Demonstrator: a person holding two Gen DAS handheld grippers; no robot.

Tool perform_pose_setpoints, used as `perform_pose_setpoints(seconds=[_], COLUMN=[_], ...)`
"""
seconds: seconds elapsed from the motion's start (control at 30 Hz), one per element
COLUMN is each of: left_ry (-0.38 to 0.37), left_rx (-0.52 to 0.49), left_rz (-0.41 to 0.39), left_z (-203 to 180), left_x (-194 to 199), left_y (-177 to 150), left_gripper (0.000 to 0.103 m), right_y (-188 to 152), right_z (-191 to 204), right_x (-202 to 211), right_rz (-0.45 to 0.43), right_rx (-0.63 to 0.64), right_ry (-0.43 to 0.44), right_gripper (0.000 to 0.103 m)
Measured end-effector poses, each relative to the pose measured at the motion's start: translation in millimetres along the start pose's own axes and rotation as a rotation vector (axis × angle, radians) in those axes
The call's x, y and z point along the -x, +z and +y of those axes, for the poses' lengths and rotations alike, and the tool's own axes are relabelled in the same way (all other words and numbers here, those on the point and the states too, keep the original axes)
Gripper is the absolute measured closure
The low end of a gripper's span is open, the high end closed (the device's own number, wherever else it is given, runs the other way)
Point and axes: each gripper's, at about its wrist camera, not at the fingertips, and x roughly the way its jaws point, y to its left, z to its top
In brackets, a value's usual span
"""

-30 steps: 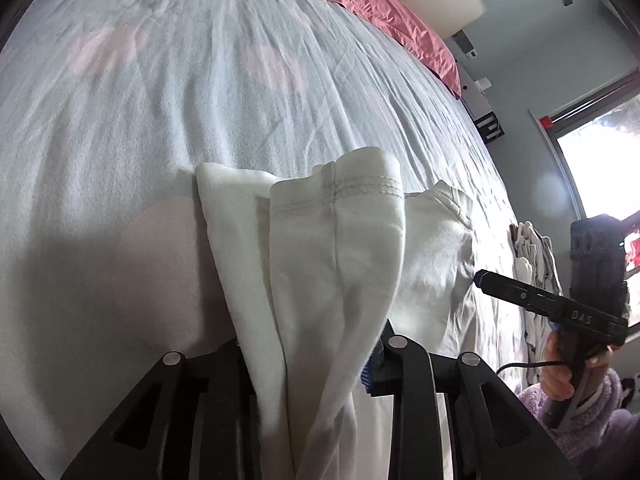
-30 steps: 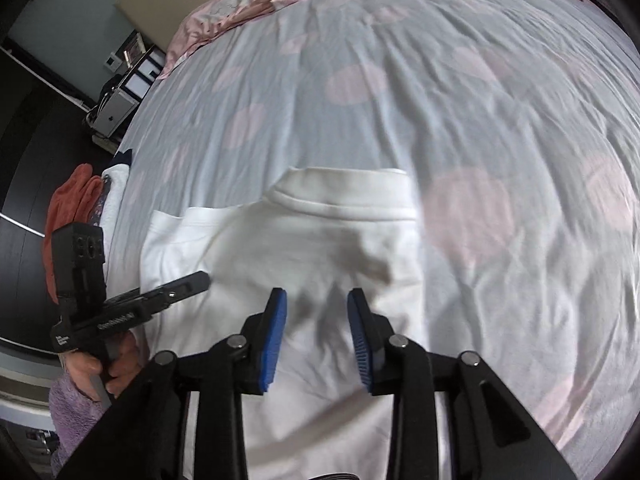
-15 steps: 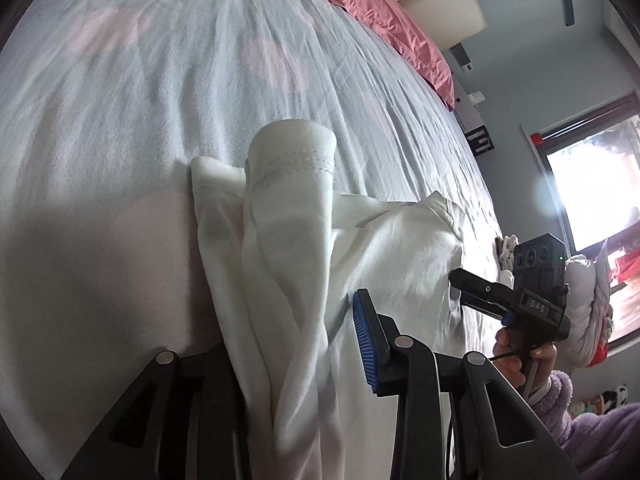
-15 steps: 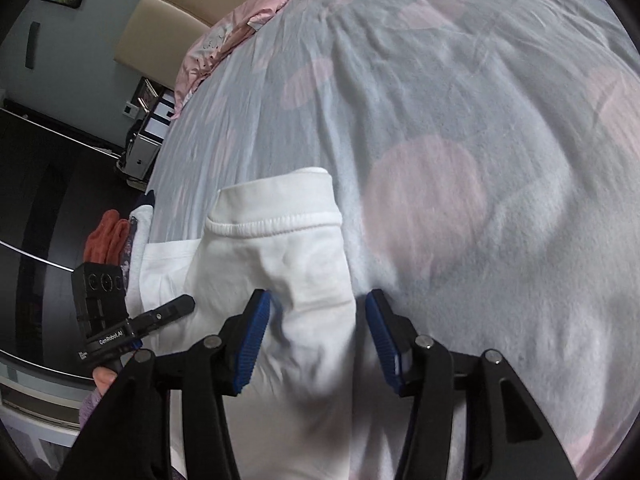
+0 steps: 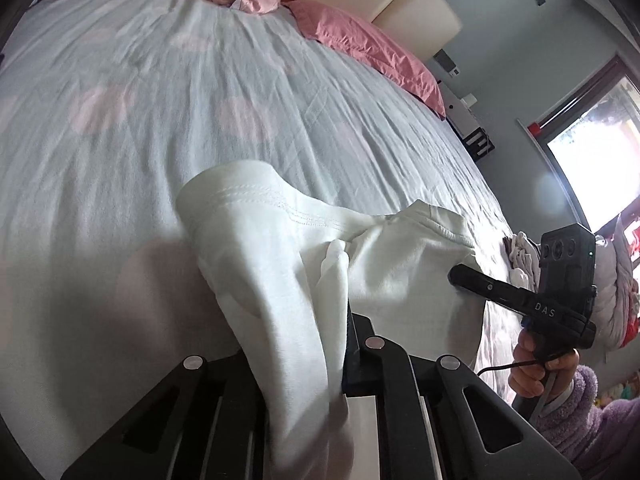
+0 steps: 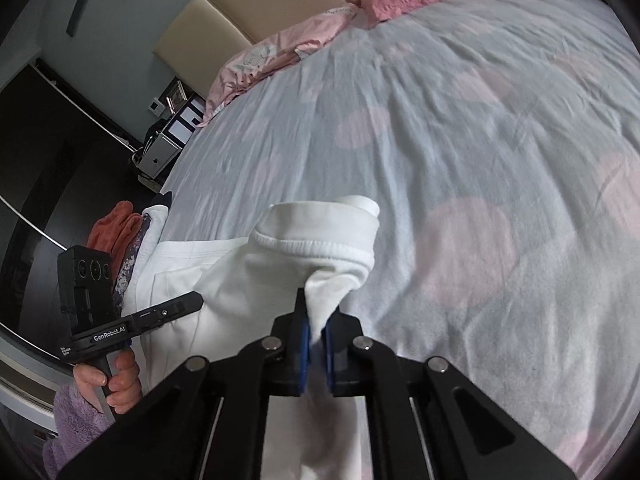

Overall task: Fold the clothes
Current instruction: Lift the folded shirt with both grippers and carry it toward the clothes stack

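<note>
— Both your tongs have closed since a moment ago: right tongs (image 6: 316,330) pinching the white garment (image 6: 320,248), left tongs (image 5: 308,340) pinching its hem side.

— Progress?

— Early, I'd judge. It's bunched and lifted off the bed (image 5: 160,100); you've no finished fold yet.

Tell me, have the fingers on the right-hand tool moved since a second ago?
Yes. The right gripper has shut on the white garment, pinching it just below the ribbed hem; earlier its fingers stood open.

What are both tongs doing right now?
Left tongs: closed on the white garment.
Right tongs: closed on the same white garment.
</note>
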Motion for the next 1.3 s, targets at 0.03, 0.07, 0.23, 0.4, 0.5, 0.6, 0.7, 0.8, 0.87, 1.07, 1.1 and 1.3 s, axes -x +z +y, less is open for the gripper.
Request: perform_pose_setpoints(seconds=[0.03, 0.07, 0.23, 0.4, 0.5, 0.6, 0.7, 0.8, 0.87, 1.07, 1.1, 1.3], left_ry=[0.01, 0.021, 0.095, 0.183, 0.237, 0.293, 0.363, 0.44, 0.481, 0.547, 0.562, 0.657], left_rx=[-0.012, -0.022, -0.054, -0.066, -0.073, -0.076, -0.068, -0.04, 0.005, 0.174, 0.198, 0.339], left_rz=[-0.02, -0.039, -0.154, -0.295, -0.38, -0.466, -0.542, -0.59, -0.616, -0.712, -0.728, -0.773], left_z=[-5.2, -10.1, -26.8, -39.7, -47.4, -54.2, -55.5, -50.4, -41.5, -1.2, 5.5, 55.8], left_x=[9.6, 19.9, 84.2, 159.6, 204.8, 251.1, 295.7, 330.9, 351.7, 409.6, 418.5, 458.0], left_y=[-2.4, -5.5, -22.5, -44.7, -58.1, -72.9, -92.9, -108.1, -116.9, -149.7, -155.8, -188.8], left_gripper=[0.091, 0.091, 0.091, 0.092, 0.092, 0.092, 0.092, 0.092, 0.092, 0.092, 0.092, 0.092], right_y=[-0.2, 0.1, 2.2, 4.8, 6.5, 5.1, 1.3, -1.3, -2.8, -7.5, -11.2, -41.9], right_z=[9.3, 18.5, 68.3, 131.2, 174.2, 215.4, 256.1, 299.7, 328.8, 431.8, 449.9, 547.3], right_x=[6.5, 12.9, 42.9, 67.4, 73.7, 77.9, 78.9, 70.4, 64.5, 33.6, 27.7, -18.3], right_rz=[-0.018, -0.033, -0.105, -0.167, -0.187, -0.206, -0.219, -0.214, -0.211, -0.144, -0.13, -0.033], right_rx=[0.026, 0.043, 0.127, 0.243, 0.322, 0.393, 0.451, 0.5, 0.532, 0.661, 0.69, 0.84], right_ry=[-0.012, -0.012, 0.009, 0.058, 0.099, 0.151, 0.229, 0.302, 0.351, 0.459, 0.473, 0.539], right_gripper=[0.097, 0.097, 0.098, 0.098, 0.098, 0.098, 0.098, 0.098, 0.098, 0.098, 0.098, 0.098])
